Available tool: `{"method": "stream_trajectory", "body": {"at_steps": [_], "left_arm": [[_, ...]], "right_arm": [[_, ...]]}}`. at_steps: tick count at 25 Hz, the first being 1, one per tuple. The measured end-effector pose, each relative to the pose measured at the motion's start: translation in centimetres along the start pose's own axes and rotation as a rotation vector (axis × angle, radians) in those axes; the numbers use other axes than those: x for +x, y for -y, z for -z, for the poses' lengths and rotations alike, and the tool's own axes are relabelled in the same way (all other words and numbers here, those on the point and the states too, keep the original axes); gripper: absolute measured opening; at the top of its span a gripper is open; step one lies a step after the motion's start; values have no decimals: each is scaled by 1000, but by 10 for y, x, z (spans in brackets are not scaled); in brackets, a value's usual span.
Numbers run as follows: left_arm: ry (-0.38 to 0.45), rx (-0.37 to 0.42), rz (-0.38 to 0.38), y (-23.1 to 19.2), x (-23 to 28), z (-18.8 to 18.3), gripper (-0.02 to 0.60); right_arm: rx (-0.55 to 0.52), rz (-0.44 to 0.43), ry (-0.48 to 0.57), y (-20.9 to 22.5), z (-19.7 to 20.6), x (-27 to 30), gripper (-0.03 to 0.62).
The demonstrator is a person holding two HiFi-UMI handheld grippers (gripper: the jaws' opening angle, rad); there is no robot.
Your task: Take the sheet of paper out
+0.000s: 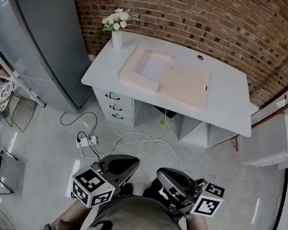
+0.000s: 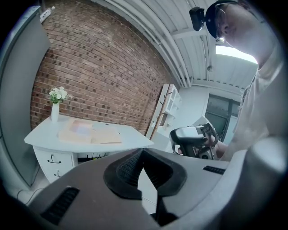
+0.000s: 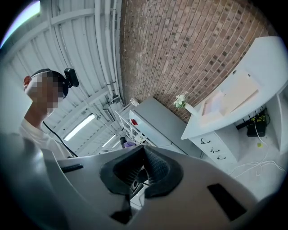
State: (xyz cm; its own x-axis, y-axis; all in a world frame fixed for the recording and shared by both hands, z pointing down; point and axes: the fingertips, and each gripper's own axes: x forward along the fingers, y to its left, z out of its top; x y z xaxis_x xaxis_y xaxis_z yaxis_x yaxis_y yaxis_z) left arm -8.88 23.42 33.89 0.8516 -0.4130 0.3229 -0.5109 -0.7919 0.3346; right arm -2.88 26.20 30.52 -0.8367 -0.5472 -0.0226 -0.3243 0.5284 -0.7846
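Note:
A flat beige folder [image 1: 165,77] lies open on the white desk [image 1: 226,105], with a paler sheet of paper [image 1: 152,66] on its left half. The folder also shows far off in the left gripper view [image 2: 90,132] and in the right gripper view [image 3: 229,96]. Both grippers hang close to the person's body, well short of the desk. My left gripper [image 1: 126,161] is shut and empty, its jaws [image 2: 143,150] meeting at the tips. My right gripper [image 1: 168,175] is shut too, with nothing between its pads [image 3: 144,148].
A vase of white flowers [image 1: 117,27] stands on the desk's back left corner. A tall grey cabinet [image 1: 38,32] is left of the desk, a white shelf unit [image 1: 285,138] to its right. A power strip and cables [image 1: 86,142] lie on the floor between me and the desk.

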Motion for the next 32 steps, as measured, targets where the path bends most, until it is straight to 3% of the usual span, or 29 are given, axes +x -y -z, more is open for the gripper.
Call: {"method": "stream_trajectory", "body": {"at_steps": [18,32], "left_arm": [[-38,32,-72,14,120,-40,14],[-77,59,-75,23,180,-56,14]], "right_arm": [[88,-72,-7,78,-86,-63,24],[129,-51,40,120,-126,-105,25]]}}
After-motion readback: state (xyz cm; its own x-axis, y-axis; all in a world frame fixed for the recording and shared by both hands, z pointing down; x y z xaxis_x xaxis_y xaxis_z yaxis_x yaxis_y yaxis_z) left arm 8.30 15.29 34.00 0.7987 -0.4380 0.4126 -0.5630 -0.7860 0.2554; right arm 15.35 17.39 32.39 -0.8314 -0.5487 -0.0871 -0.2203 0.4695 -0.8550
